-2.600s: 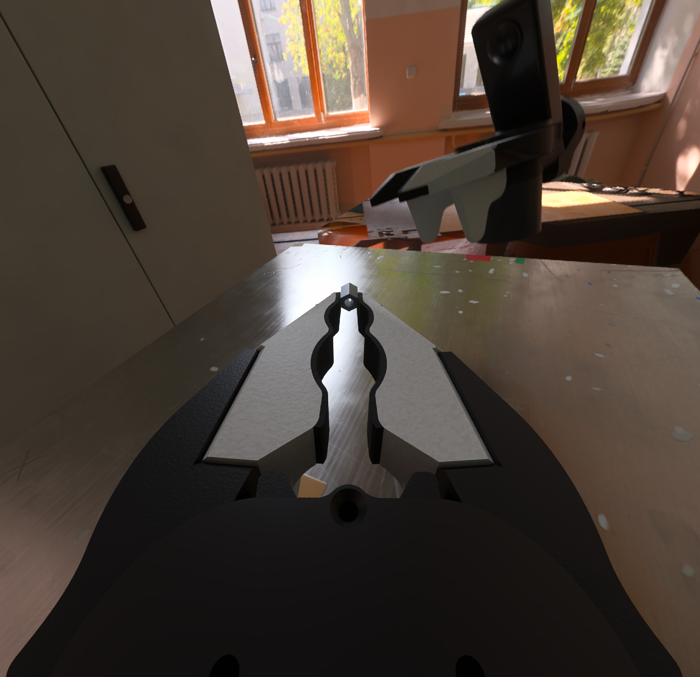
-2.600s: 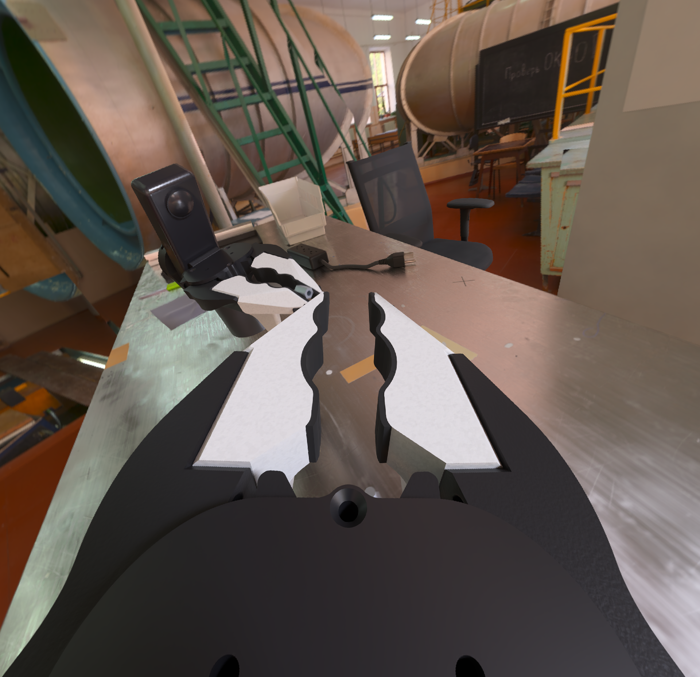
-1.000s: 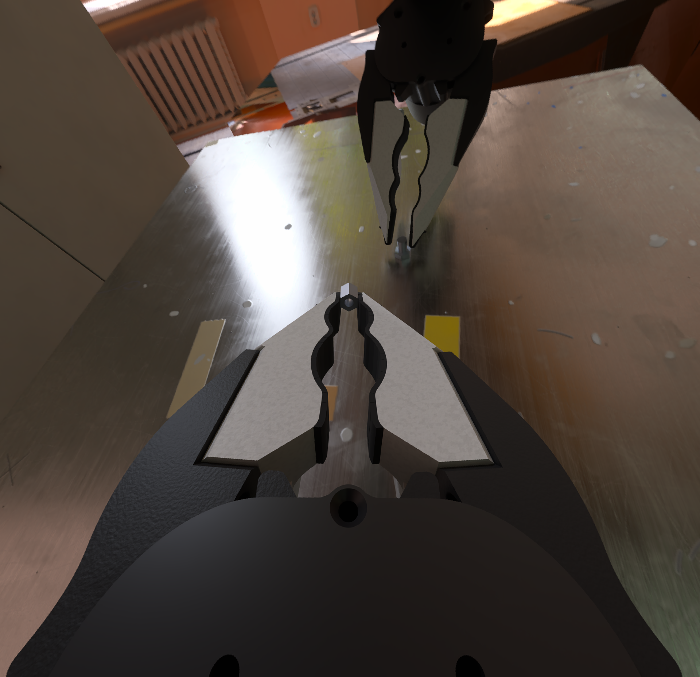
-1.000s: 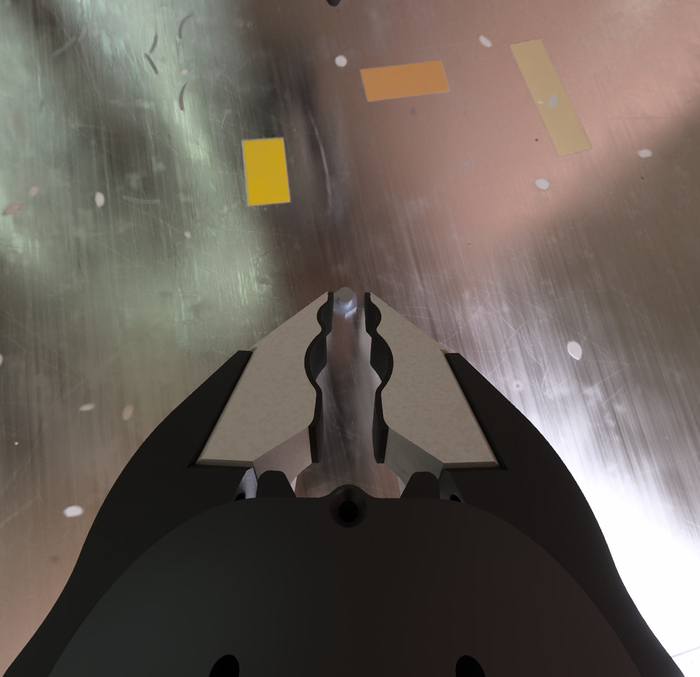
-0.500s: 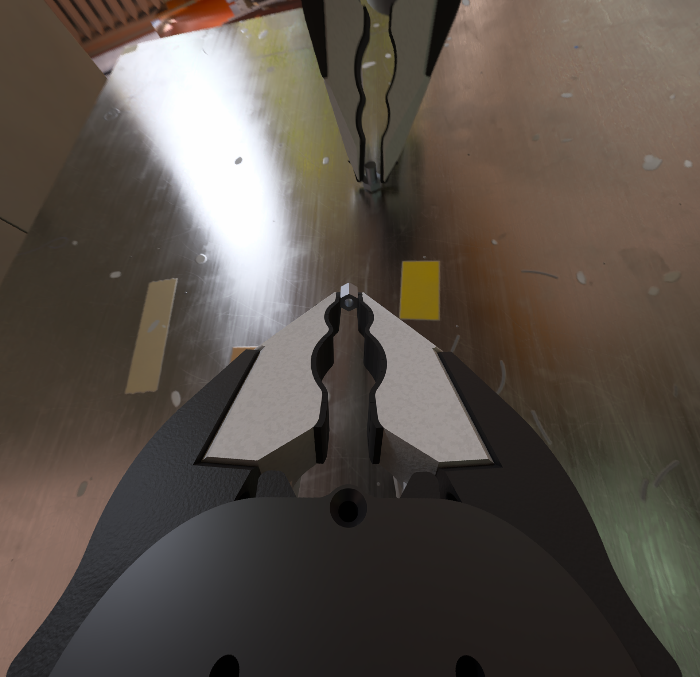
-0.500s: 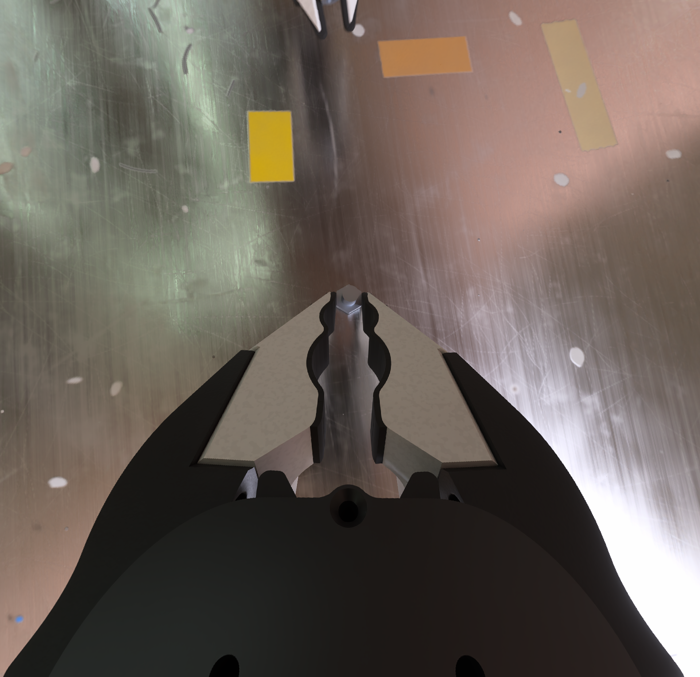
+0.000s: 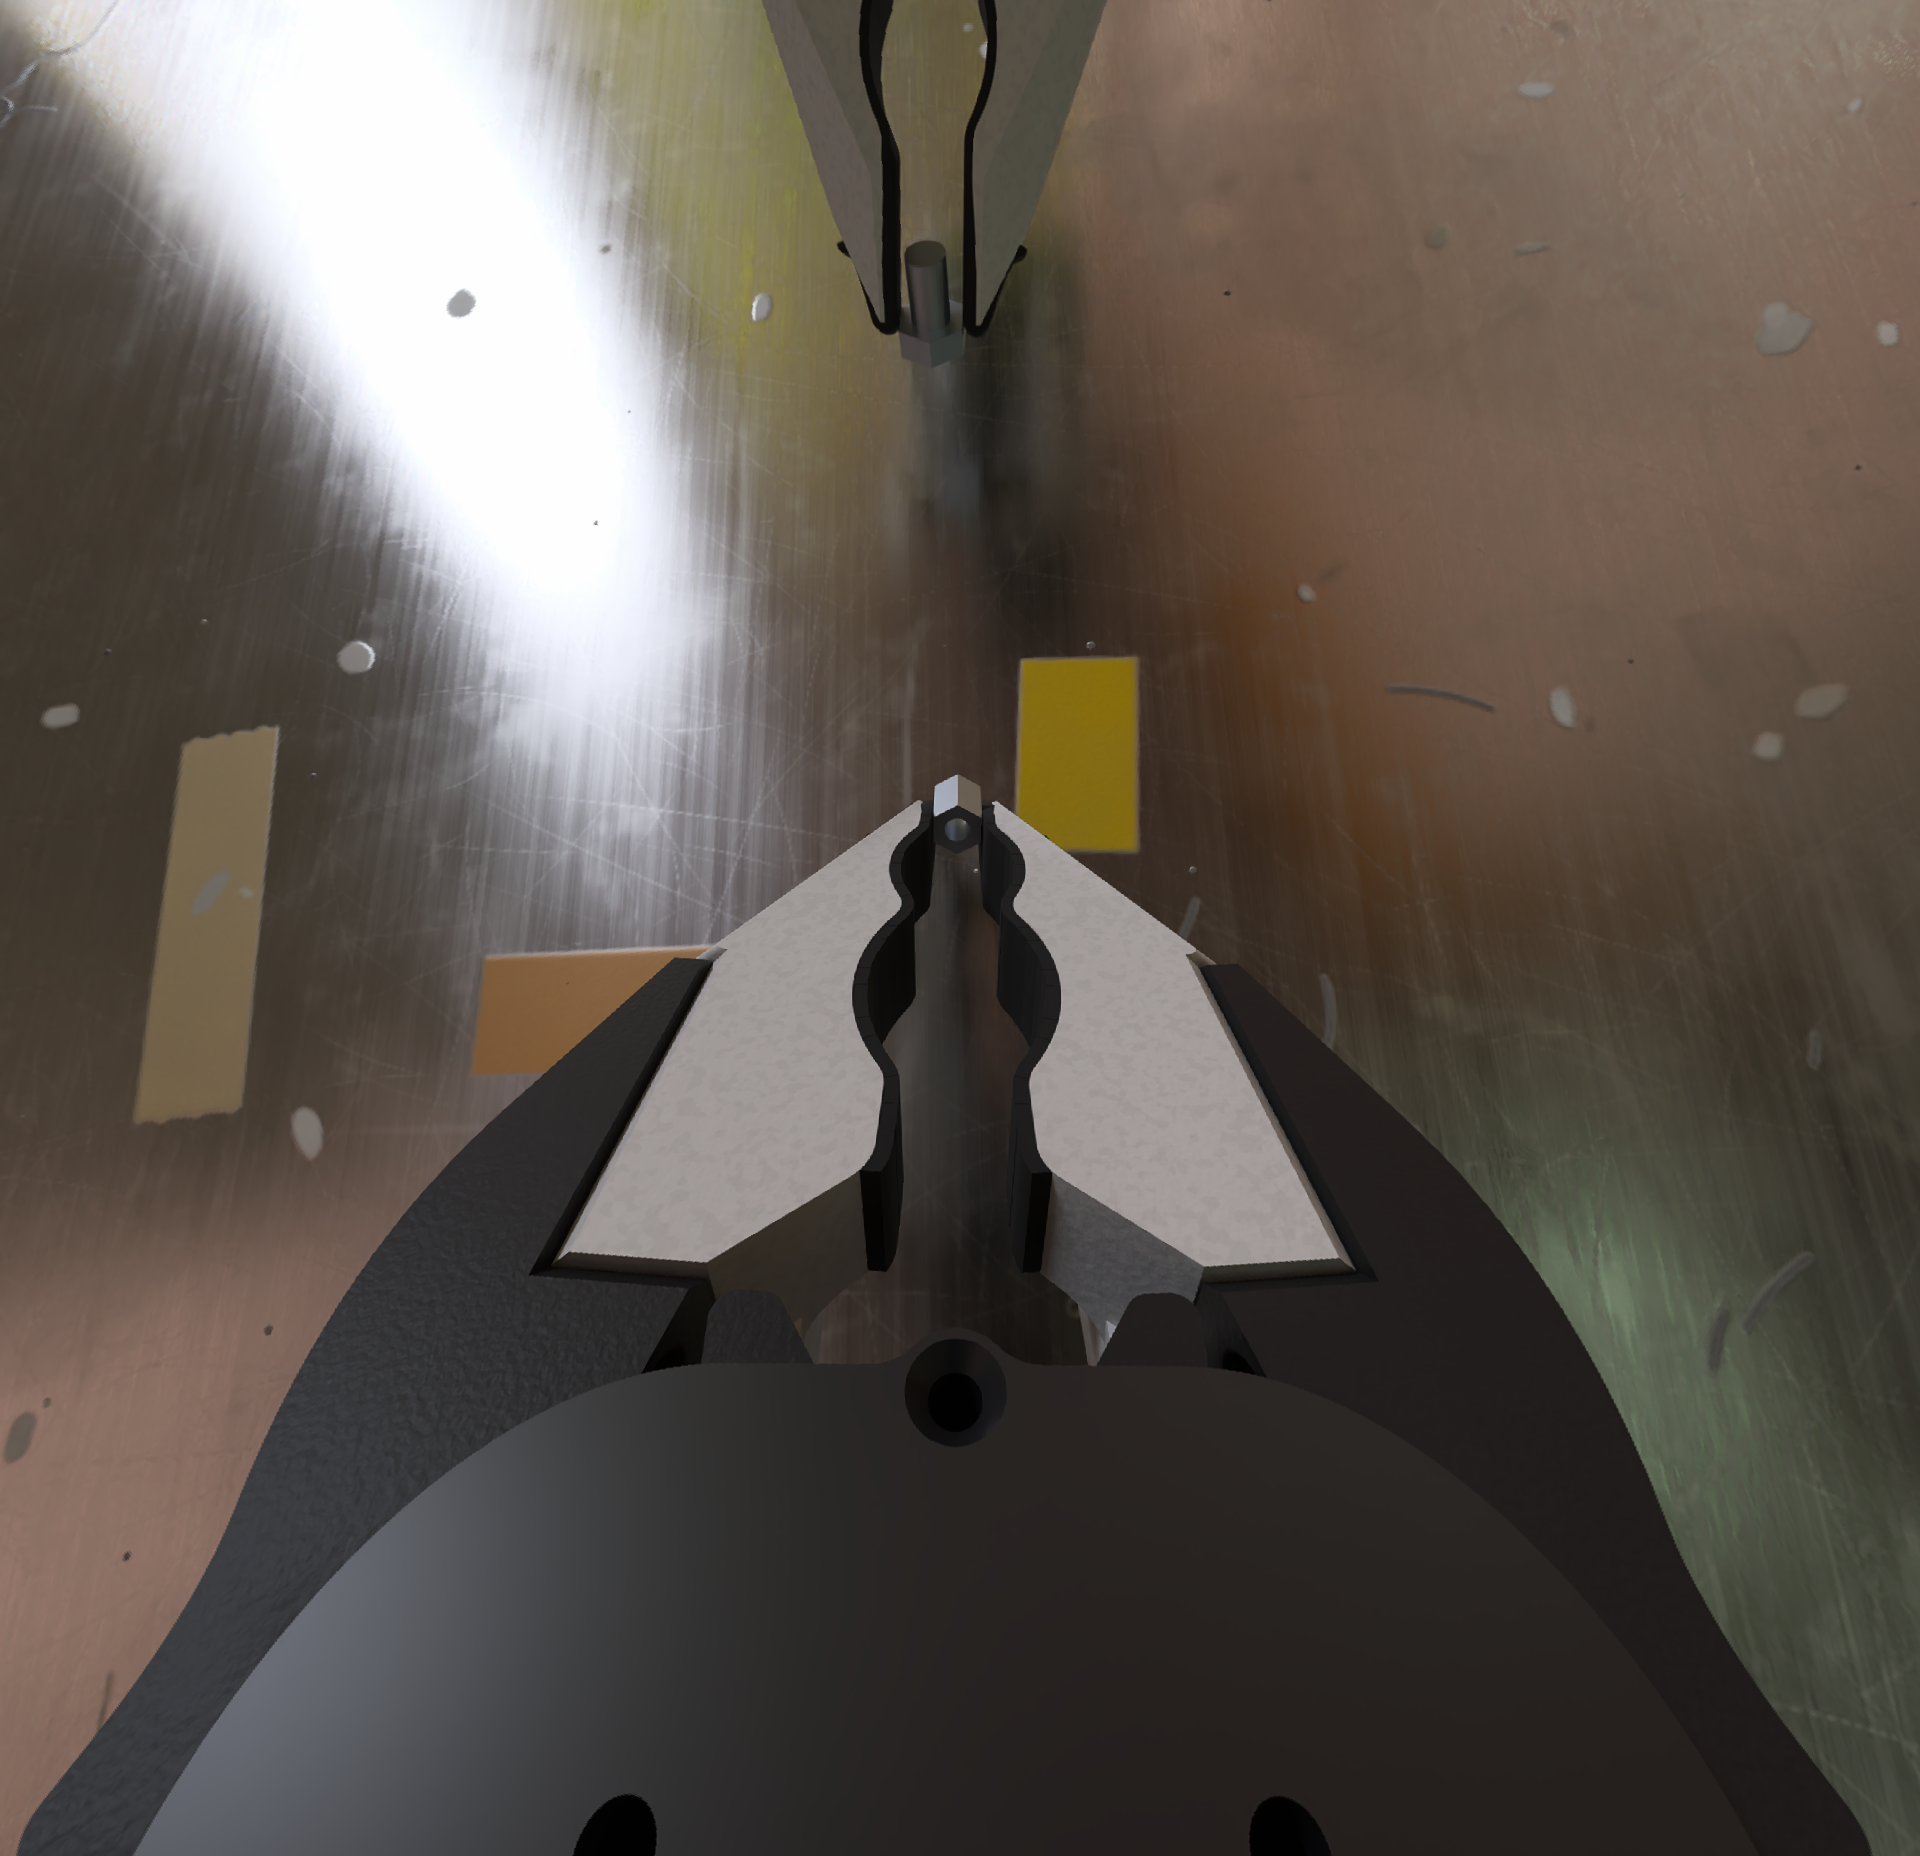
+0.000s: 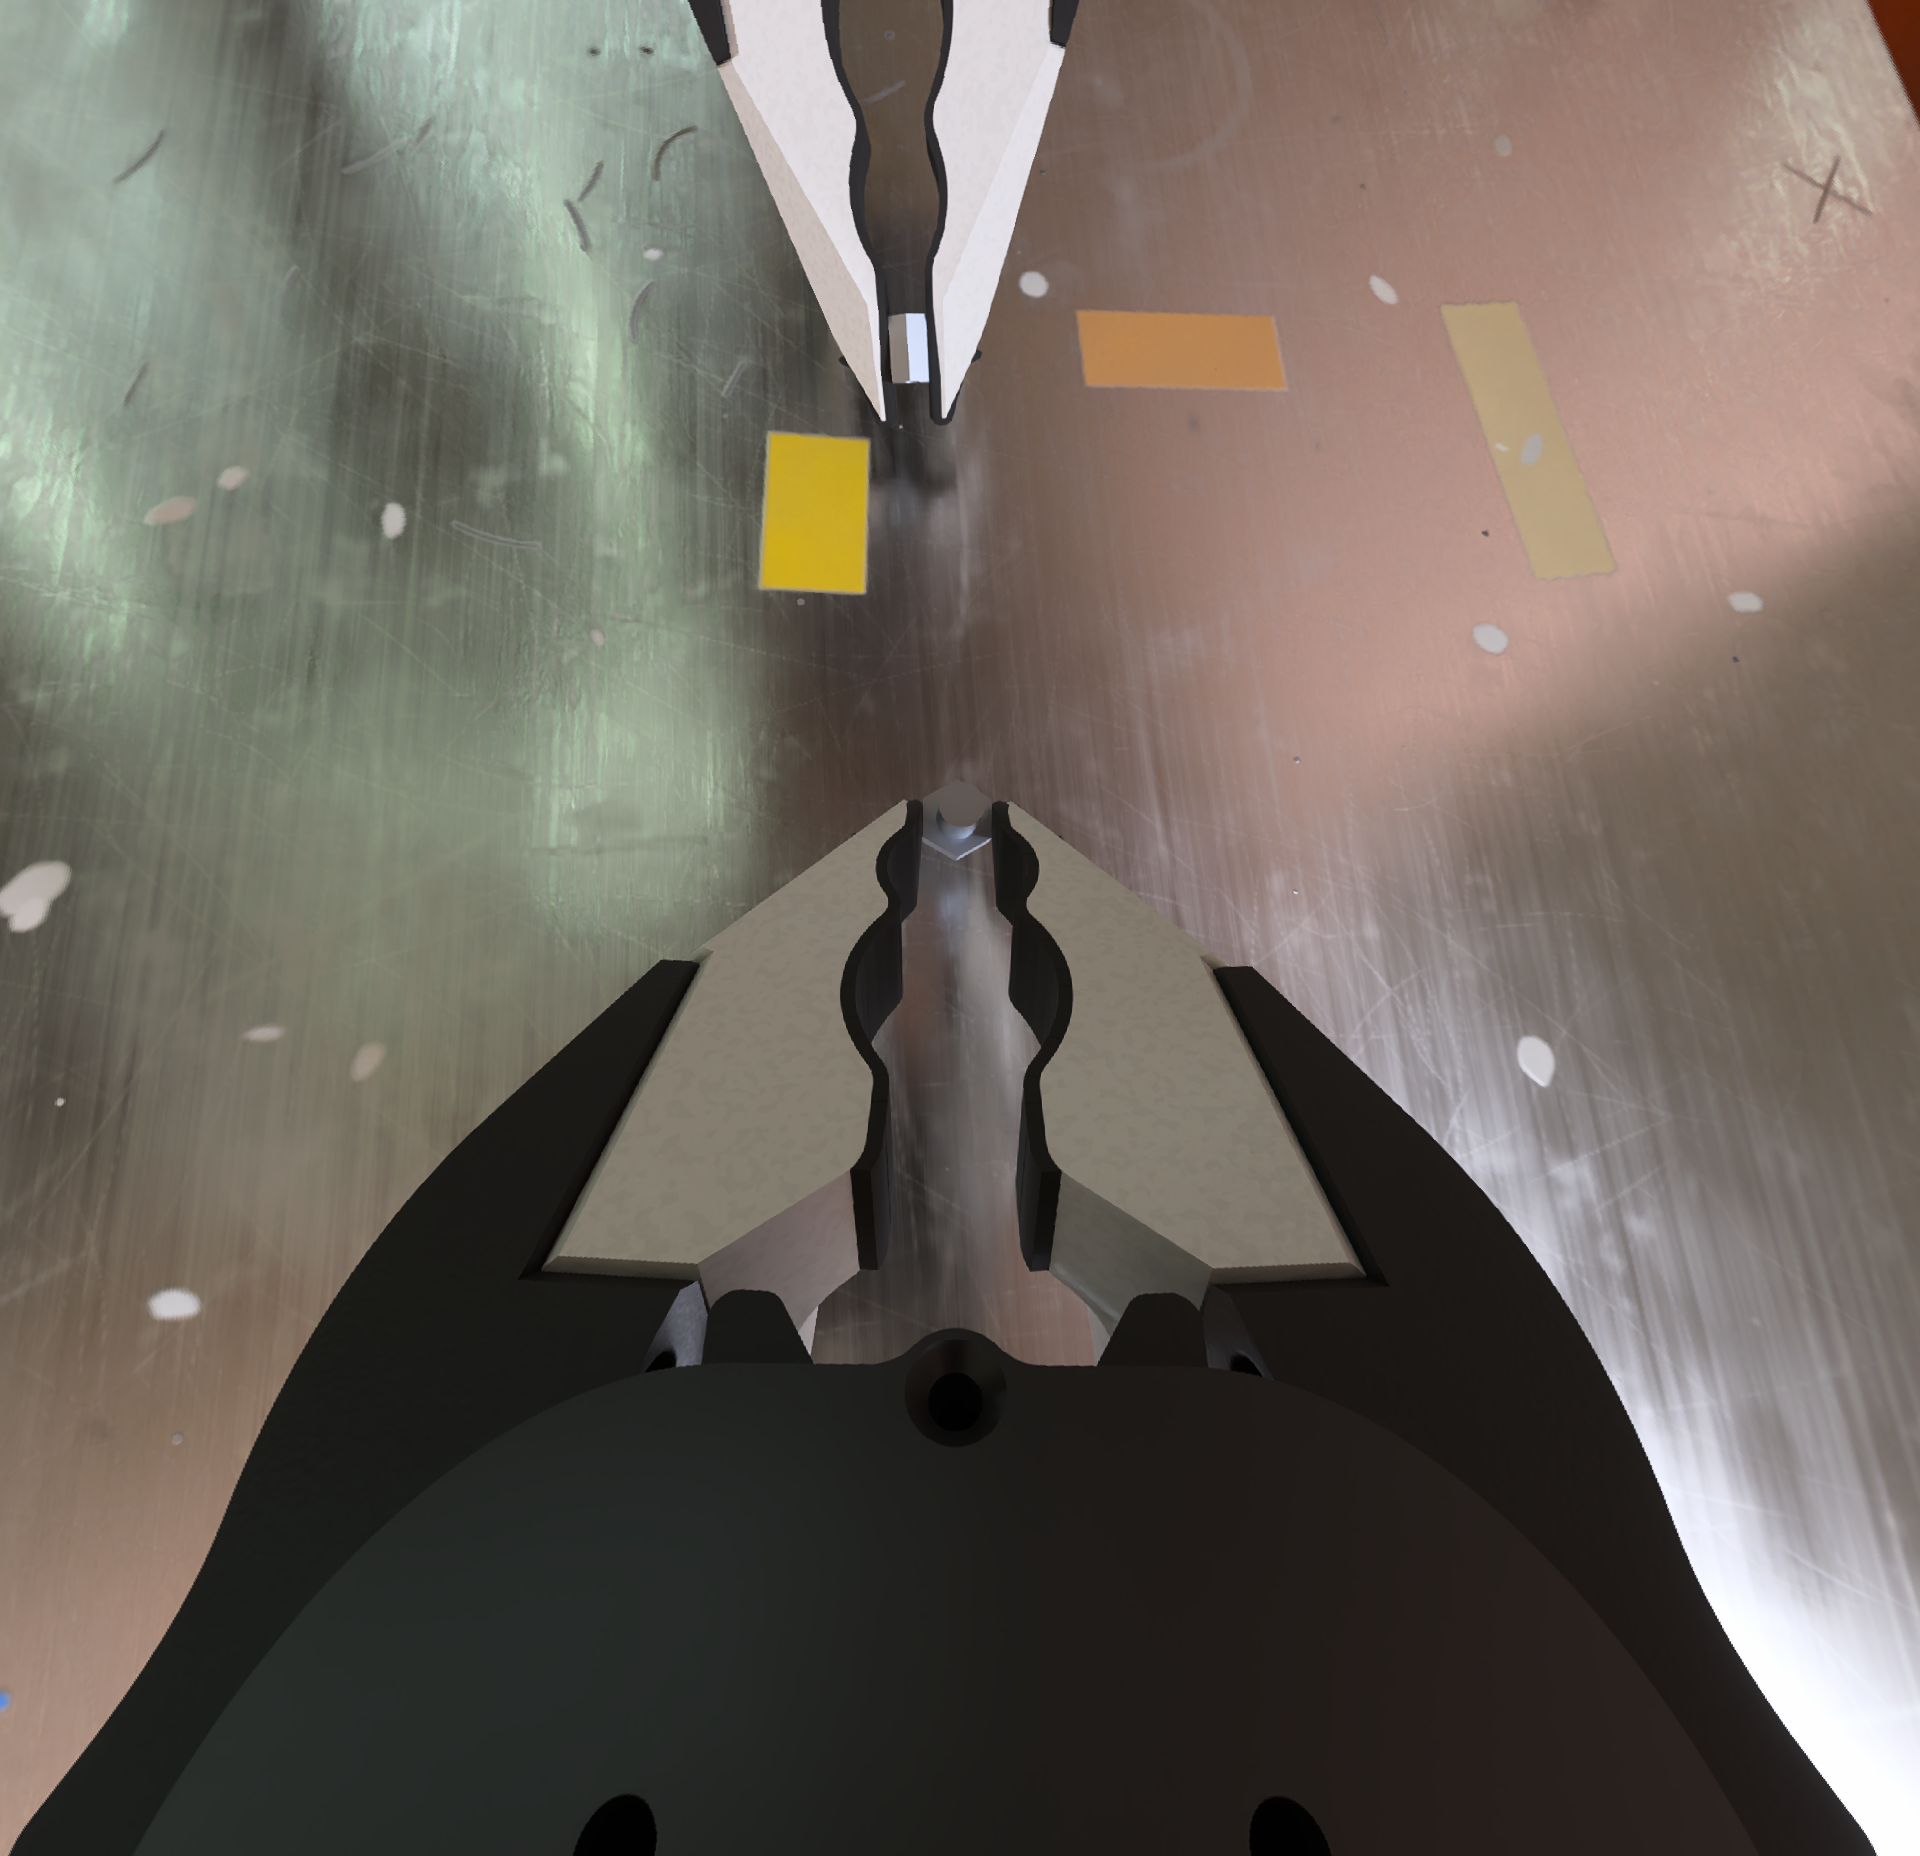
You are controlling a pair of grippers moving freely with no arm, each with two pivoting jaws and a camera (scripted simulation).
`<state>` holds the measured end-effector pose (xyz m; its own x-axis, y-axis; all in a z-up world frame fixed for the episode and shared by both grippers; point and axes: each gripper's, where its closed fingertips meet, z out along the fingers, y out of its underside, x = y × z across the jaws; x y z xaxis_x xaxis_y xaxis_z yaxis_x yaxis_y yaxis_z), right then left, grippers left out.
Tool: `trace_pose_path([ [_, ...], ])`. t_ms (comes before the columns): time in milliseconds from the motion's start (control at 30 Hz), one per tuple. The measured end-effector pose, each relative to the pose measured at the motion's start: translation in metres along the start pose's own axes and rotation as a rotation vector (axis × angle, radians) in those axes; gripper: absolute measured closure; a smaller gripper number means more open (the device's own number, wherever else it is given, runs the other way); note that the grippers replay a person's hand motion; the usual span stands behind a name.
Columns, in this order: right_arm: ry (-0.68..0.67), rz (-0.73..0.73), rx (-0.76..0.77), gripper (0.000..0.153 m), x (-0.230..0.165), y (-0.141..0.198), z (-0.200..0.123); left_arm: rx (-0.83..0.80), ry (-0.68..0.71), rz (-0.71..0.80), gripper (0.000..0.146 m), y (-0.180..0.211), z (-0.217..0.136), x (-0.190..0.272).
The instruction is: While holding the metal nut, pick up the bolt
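Note:
My left gripper is shut on a small silver hex nut held at its fingertips above the metal table. It also shows at the top of the right wrist view, with the nut between its tips. My right gripper is shut on the grey bolt, gripped at the fingertips. In the left wrist view the right gripper comes down from the top and holds the bolt upright, its hex head just below the tips. The two grippers face each other, tips apart.
The scratched metal table carries flat tape patches: a yellow one between the grippers, an orange one and a tan strip. They show in the right wrist view too: yellow, orange, tan.
The right gripper closed on the bolt and has raised it off the table. The two grippers have drawn closer, both tilted down over the table. The left still holds the nut.

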<state>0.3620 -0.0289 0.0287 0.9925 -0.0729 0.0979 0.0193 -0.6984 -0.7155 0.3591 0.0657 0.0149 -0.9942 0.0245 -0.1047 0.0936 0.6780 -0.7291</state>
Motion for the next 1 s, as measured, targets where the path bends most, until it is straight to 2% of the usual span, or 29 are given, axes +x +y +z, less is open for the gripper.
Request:
trace_pose_path([
  [433,-0.028,-0.039,-0.017,0.139,-0.006,0.0,0.006,-0.037,0.041,-0.041,0.139,0.004,0.003,0.005],
  [1000,0.045,-0.16,-0.101,0.139,-0.008,0.002,0.009,-0.053,0.127,-0.156,0.139,0.005,0.003,0.013],
])
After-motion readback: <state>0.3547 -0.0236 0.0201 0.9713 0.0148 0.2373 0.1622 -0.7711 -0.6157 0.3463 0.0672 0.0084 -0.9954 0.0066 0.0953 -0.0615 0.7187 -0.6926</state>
